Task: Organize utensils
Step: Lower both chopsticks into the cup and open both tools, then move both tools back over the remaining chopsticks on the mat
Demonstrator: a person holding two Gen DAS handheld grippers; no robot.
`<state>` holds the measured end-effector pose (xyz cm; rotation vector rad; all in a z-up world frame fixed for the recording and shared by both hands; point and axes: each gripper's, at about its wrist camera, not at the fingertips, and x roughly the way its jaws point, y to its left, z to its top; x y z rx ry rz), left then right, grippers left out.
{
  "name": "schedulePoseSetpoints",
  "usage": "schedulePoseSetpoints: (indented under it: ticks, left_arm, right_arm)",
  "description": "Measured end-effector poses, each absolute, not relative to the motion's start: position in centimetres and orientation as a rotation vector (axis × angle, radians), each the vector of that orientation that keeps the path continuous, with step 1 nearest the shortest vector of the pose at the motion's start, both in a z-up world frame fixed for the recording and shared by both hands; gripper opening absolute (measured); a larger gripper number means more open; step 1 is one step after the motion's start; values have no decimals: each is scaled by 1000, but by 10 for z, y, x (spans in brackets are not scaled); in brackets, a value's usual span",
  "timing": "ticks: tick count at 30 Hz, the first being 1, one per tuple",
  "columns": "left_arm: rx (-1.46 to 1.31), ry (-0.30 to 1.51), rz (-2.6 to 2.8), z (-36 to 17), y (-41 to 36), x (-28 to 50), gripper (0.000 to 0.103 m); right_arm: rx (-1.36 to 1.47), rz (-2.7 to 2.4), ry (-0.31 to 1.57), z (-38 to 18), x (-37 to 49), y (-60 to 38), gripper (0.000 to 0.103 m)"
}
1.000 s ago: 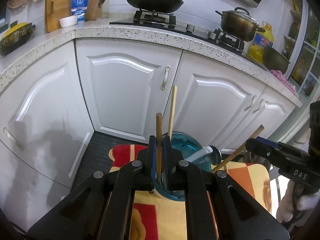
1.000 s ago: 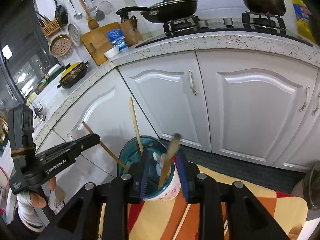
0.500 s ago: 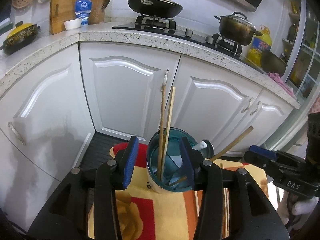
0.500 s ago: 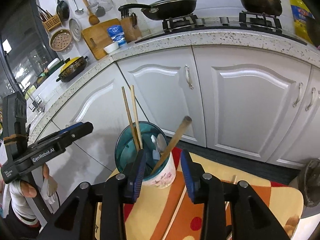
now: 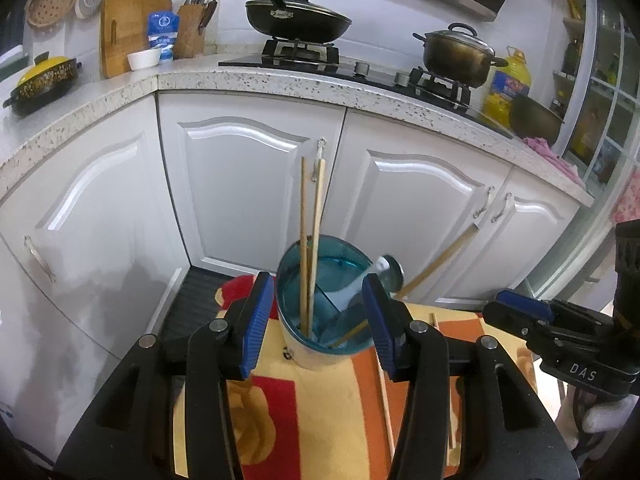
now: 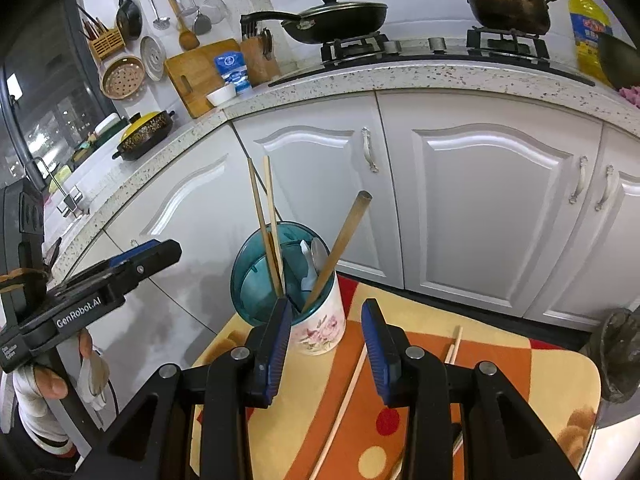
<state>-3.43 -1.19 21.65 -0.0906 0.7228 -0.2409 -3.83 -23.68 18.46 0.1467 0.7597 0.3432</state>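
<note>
Two views looked along a pair of hand-held claws toward a small counter (image 6: 560, 364) covered with an orange, yellow and red patterned cloth, set in front of white kitchen cupboards (image 6: 480, 208).

In the left wrist view, the left claw (image 5: 318, 322) stood wide open with nothing between its blue-padded fingers (image 5: 256, 320). A utensil holder (image 5: 308, 344), a white cup with a teal inner rim, sat at the centre of the frame, in line with the gap between them. Two chopsticks (image 5: 310, 240) stood nearly upright in its left part. A thicker wooden handle (image 5: 438, 262) leaned out to the right, and a pale spoon (image 5: 380, 270) rested against the right rim. The right claw (image 5: 520, 314) appeared at the right edge of this frame, held by a white-gloved hand.

In the right wrist view, the right claw (image 6: 326, 344) was also open and empty, low in the centre of the frame. The holder (image 6: 320, 326), showing a floral print, sat just beyond its left finger. Two loose chopsticks (image 6: 352, 384) lay on the cloth, one between the fingers and one further right. The left claw (image 6: 152, 252) reached in from the left edge, well apart from the holder.
</note>
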Motion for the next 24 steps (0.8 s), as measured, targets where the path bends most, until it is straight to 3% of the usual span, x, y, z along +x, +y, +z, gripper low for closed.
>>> schedulePoseSetpoints:
  ticks: [24]
  left_arm:
    - [-100,788,-332,191,-51,-72,46]
  right_arm:
    - [47,191,758,169,-84,-251,42]
